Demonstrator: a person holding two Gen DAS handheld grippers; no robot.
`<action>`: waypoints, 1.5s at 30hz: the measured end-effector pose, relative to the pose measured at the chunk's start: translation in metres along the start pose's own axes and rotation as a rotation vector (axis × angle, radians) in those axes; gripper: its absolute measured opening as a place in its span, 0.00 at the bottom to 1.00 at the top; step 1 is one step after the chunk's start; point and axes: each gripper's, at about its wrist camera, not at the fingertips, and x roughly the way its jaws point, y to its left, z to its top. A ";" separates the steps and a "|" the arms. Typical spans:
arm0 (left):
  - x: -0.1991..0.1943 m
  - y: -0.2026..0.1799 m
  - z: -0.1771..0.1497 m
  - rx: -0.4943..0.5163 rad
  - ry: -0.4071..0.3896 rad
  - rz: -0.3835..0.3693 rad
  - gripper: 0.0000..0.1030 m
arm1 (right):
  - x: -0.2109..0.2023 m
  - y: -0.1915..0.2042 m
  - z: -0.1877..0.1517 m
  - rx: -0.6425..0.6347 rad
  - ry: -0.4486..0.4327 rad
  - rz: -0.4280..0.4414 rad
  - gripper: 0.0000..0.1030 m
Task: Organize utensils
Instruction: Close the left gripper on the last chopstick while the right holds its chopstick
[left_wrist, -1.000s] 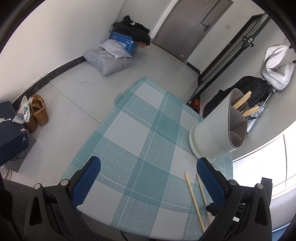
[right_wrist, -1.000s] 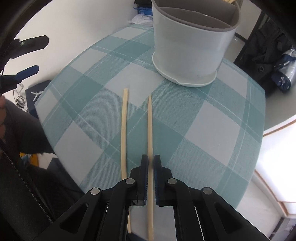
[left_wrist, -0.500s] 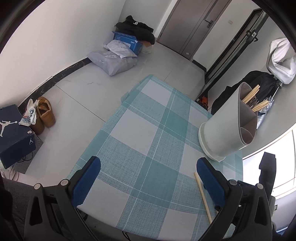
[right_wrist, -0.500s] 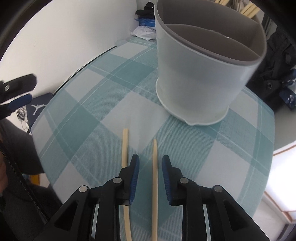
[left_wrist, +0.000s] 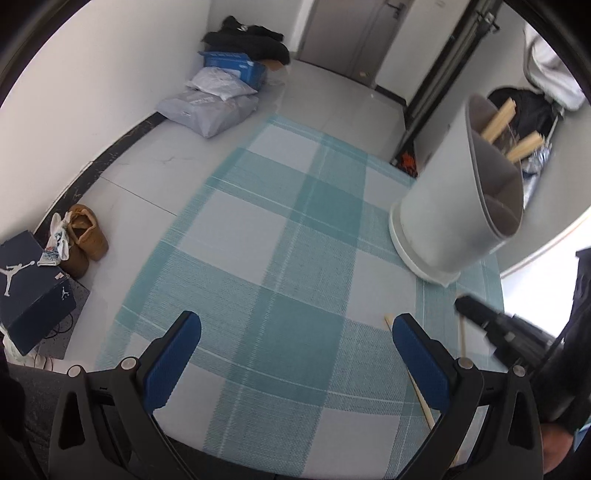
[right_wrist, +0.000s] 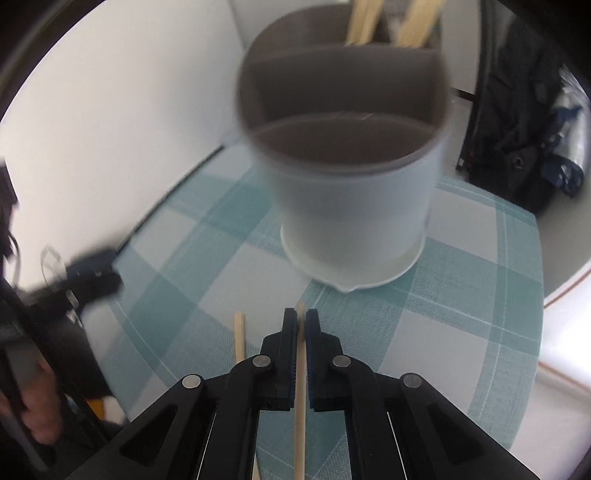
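Note:
A white utensil holder (right_wrist: 351, 206) with grey divided compartments stands on the teal checked tablecloth (right_wrist: 461, 295); several wooden chopsticks stick up from its far compartment. It also shows in the left wrist view (left_wrist: 454, 206). My right gripper (right_wrist: 301, 317) is shut on a wooden chopstick (right_wrist: 300, 387) that runs back between the pads. A second chopstick (right_wrist: 240, 338) lies on the cloth just to its left and shows in the left wrist view (left_wrist: 410, 373). My left gripper (left_wrist: 295, 332) is open and empty above the cloth. The right gripper (left_wrist: 491, 325) shows blurred at the right.
The table edge curves round close on the right side (right_wrist: 539, 332). On the floor lie a dark shoebox (left_wrist: 33, 284), brown shoes (left_wrist: 86, 236), grey parcels (left_wrist: 210, 107) and a blue box (left_wrist: 236, 66). A black bag (right_wrist: 517, 122) sits behind the holder.
My right gripper slid forward along the chopstick, opened slightly, then closed on it nearer its far tip, closer to the holder. My left gripper shifted a little; the right gripper came into its view.

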 end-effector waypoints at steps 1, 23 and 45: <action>0.002 -0.004 -0.001 0.014 0.014 -0.010 0.99 | -0.006 -0.009 0.001 0.044 -0.021 0.025 0.03; 0.049 -0.082 -0.016 0.143 0.237 0.134 0.75 | -0.065 -0.074 0.010 0.318 -0.269 0.140 0.03; 0.043 -0.095 -0.002 0.010 0.191 0.122 0.03 | -0.095 -0.072 0.012 0.278 -0.346 0.109 0.03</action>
